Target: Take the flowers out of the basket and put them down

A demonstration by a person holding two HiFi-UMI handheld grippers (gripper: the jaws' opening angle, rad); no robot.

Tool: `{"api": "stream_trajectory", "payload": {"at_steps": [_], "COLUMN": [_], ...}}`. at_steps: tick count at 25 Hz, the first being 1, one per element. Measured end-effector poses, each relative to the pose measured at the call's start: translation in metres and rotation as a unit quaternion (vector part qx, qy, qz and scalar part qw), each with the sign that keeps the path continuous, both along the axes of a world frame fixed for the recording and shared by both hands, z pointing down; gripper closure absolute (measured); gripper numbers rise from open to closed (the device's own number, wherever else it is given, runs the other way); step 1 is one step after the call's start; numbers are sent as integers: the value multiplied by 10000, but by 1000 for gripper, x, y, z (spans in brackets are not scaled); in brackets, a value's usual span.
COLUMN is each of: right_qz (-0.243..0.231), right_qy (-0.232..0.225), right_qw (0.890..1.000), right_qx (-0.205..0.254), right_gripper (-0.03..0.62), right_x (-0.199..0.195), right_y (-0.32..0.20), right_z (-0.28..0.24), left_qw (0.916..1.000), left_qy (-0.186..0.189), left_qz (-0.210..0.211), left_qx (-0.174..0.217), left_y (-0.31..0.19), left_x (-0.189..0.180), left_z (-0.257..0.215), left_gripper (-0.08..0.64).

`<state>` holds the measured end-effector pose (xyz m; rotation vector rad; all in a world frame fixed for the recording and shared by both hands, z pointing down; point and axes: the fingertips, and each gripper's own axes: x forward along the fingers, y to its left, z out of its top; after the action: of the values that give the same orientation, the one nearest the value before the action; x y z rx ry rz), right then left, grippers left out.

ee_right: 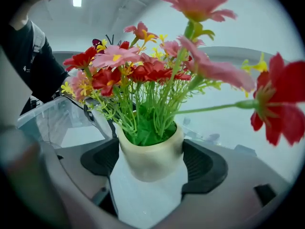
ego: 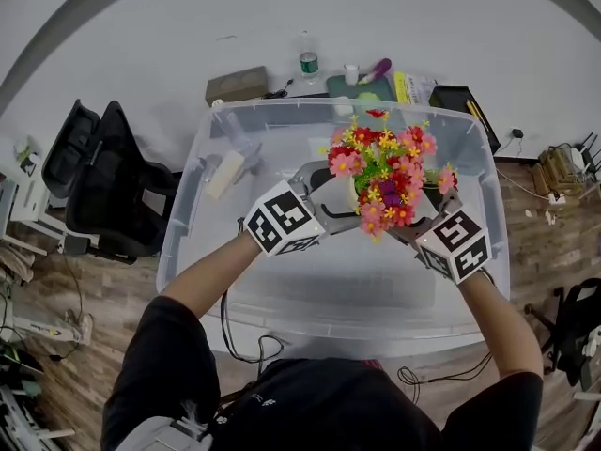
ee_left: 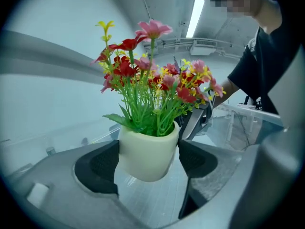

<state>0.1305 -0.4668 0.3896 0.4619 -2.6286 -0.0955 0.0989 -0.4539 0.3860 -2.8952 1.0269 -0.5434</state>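
left tool (ee_left: 148, 160) — clamps flower pot (ee_left: 143, 151) | right tool (ee_right: 150, 163) — clamps it | over bin (ego: 235, 285)

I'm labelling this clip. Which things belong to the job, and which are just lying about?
Job: flowers, held by the left hand-held gripper and right hand-held gripper; clear bin below them.
Lying about: chair, brown box, bottle.

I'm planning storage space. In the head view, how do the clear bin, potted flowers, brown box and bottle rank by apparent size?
1. clear bin
2. potted flowers, nearer the camera, so enlarged
3. brown box
4. bottle
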Motion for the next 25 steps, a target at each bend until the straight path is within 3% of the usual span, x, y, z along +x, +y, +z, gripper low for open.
{"api": "stream_trajectory", "payload": {"at_steps": [5, 20, 25], "right_qz": [-223, -384, -392], "right_qy": [-200, -480, -493], "right_qw": [9990, 9973, 9948], "right_qx": [326, 409, 794], "right_gripper": [170, 170, 170], "right_x": [-13, -14, -12], "right_y": [14, 13, 15], "right_z": [-12, -18, -32], "left_qw": [9996, 9988, 9967], "left_qy": [-176, -219, -386], "left_qz": [-235, -385, -403], "left_qx": [22, 210, 584], "left_y": [16, 16, 17], "left_x": [-13, -13, -10], "left_z": [-10, -17, -30], "left_gripper": [163, 163, 163]}}
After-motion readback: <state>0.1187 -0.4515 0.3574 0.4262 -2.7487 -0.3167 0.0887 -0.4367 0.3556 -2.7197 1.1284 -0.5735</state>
